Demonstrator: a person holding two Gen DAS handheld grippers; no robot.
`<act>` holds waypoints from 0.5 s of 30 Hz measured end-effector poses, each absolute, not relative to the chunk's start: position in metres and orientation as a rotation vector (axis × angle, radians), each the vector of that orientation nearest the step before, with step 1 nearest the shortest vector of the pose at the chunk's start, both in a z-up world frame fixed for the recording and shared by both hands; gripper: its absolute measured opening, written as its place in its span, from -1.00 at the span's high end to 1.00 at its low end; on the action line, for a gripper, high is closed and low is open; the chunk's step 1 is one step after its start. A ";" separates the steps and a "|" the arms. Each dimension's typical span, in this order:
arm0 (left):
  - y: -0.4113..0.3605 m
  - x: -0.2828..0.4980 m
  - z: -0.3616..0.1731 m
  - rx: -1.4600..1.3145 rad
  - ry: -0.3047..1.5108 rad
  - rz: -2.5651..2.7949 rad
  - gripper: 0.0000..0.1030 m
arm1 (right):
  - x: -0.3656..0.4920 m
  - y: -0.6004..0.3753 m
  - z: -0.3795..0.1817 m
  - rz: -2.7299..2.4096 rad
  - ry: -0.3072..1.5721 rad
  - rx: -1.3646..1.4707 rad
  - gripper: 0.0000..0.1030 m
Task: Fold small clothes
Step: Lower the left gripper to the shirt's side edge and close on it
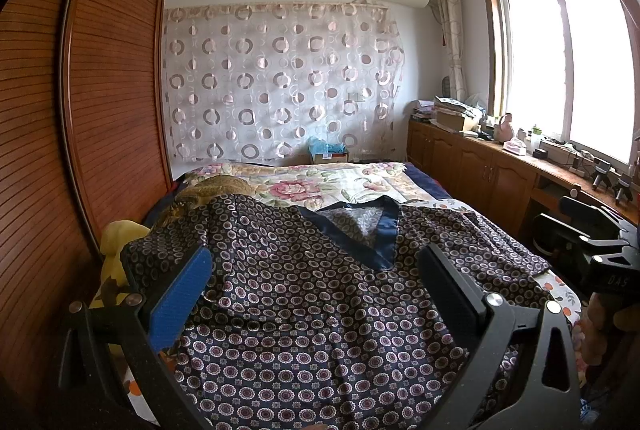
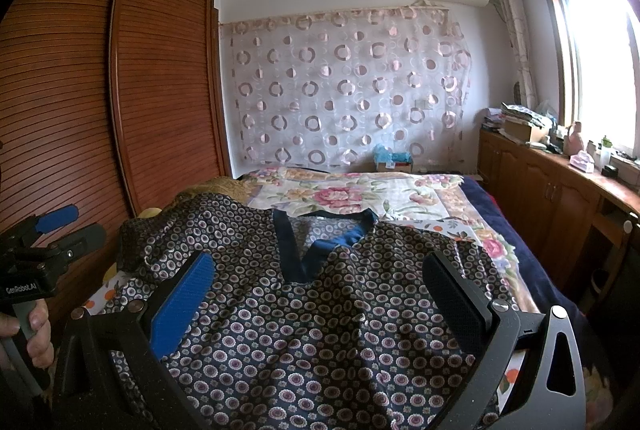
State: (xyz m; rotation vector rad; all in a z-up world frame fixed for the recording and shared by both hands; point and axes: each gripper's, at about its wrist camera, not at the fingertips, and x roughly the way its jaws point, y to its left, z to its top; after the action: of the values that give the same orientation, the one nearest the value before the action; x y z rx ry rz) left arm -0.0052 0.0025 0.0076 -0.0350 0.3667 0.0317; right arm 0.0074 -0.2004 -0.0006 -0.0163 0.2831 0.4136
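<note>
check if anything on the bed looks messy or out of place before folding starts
The patterned shirt is not lying flat: it is rumpled, and its far left part rides up over a brownish lump on the bed. Its navy V-neck trim looks twisted. Nothing looks torn or spilled.

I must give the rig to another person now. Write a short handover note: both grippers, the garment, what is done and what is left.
Left gripper: open, holds nothing, over the garment's lower part.
Right gripper: open, holds nothing, over the same cloth.
Patterned V-neck top: spread on the bed with wrinkles, blue neckline toward the far end, one sleeve draped over a lump near the wardrobe.
Done: no fold visible.
Left: smooth it, fold sleeves and body.
</note>
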 end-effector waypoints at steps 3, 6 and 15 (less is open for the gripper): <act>0.005 -0.004 0.008 -0.036 0.375 0.034 -1.00 | 0.010 -0.199 -0.002 0.422 0.288 -0.016 -1.00; 0.012 0.000 0.005 -0.040 0.393 0.038 -1.00 | 0.013 -0.198 -0.005 0.433 0.298 -0.016 -1.00; 0.044 0.012 -0.026 -0.053 0.473 0.083 -1.00 | 0.027 -0.190 -0.016 0.476 0.350 -0.028 -1.00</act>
State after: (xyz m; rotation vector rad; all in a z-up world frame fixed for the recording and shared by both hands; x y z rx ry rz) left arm 0.0122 0.0439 -0.0263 -0.0531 0.4728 0.0833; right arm 0.0270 -0.1898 -0.0164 -0.0275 0.3500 0.4755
